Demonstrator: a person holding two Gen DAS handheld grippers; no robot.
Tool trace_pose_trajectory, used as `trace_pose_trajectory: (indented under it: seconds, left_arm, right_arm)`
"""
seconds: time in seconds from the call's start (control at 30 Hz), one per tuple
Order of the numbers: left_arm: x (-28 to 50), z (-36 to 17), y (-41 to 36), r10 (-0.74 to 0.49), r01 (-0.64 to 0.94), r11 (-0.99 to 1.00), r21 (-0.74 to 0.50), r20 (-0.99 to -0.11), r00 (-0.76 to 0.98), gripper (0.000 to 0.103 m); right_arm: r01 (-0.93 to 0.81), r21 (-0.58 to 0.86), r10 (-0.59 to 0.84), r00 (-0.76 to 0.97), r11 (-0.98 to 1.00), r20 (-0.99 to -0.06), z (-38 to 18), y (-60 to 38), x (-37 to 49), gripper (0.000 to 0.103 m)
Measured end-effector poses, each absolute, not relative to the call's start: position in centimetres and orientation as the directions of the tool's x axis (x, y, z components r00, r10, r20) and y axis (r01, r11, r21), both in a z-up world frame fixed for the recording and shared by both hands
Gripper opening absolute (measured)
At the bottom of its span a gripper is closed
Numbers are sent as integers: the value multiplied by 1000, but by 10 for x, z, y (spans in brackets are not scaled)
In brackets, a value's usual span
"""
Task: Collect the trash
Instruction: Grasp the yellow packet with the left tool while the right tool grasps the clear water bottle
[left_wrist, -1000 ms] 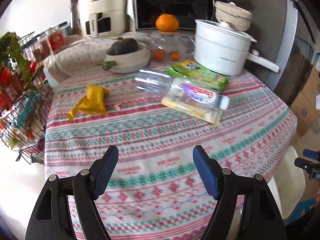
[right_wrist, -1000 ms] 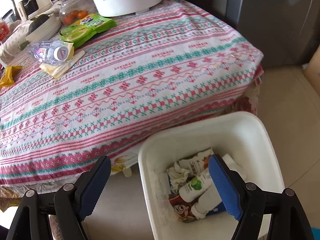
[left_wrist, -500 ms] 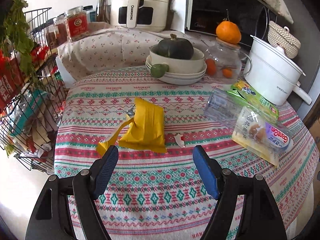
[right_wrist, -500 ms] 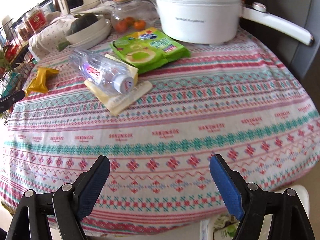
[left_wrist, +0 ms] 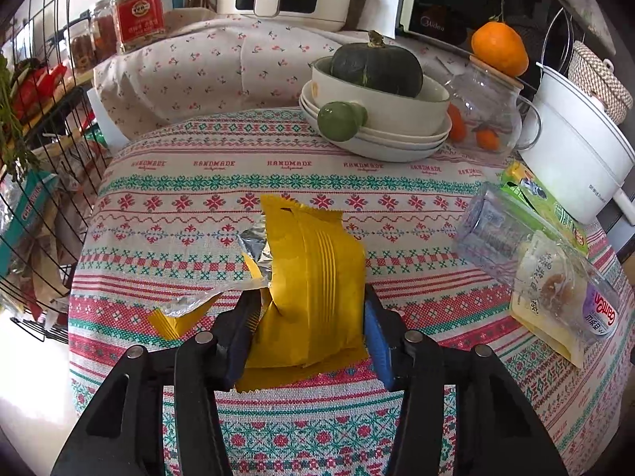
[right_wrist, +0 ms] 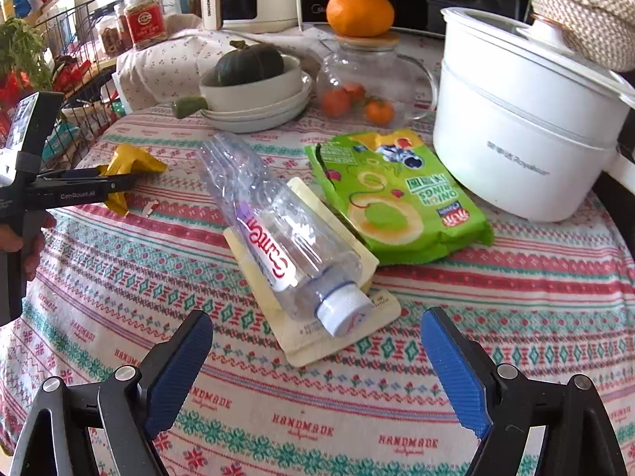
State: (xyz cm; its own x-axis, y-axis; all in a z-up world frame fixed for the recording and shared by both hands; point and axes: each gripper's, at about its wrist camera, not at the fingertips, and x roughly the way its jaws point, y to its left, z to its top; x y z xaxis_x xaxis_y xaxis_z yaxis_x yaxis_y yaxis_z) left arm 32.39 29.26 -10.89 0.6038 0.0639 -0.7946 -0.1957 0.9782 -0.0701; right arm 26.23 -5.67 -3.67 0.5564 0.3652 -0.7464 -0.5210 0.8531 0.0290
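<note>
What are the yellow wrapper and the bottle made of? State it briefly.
Yellow wrapper: looks like thin plastic film with a foil lining, since the torn edge shines silver.
Water bottle: clear thin plastic, see-through and dented, with a white ribbed cap.

Worktop [left_wrist: 278, 166] under patterned cloth. Dark green squash [left_wrist: 377, 65] in stacked white bowls [left_wrist: 393, 119] at 12 o'clock. Glass jar [left_wrist: 486, 115], orange [left_wrist: 499, 48] on its lid, at 1 o'clock. White pot [right_wrist: 520, 135] at 2 o'clock. Wire rack [left_wrist: 35, 182] at 9 o'clock.

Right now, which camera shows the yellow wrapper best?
The left wrist view: the yellow wrapper fills the centre, pinched in the left claw. The right wrist view shows only its crumpled ends at far left, behind that claw's arm.
</note>
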Motion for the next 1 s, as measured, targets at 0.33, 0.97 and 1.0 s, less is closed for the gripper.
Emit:
trace_pose_trajectory:
  seconds: [0.33, 0.97, 1.0]
  left_arm:
    - [303, -99, 279, 49, -171, 982, -73, -788, 614, 28]
    - [230, -60, 227, 11, -168, 979, -117, -789, 614, 27]
    - [227, -58, 223, 10, -162, 980, -114, -787, 617, 27]
  right_arm:
    - [-572, 10, 379, 529, 820, -759, -56, -24, 297, 89]
    - [-596, -61, 331, 525, 800, -784, -83, -1, 312, 74]
    - [-595, -64, 332, 531, 801, -780, -82, -1, 309, 73]
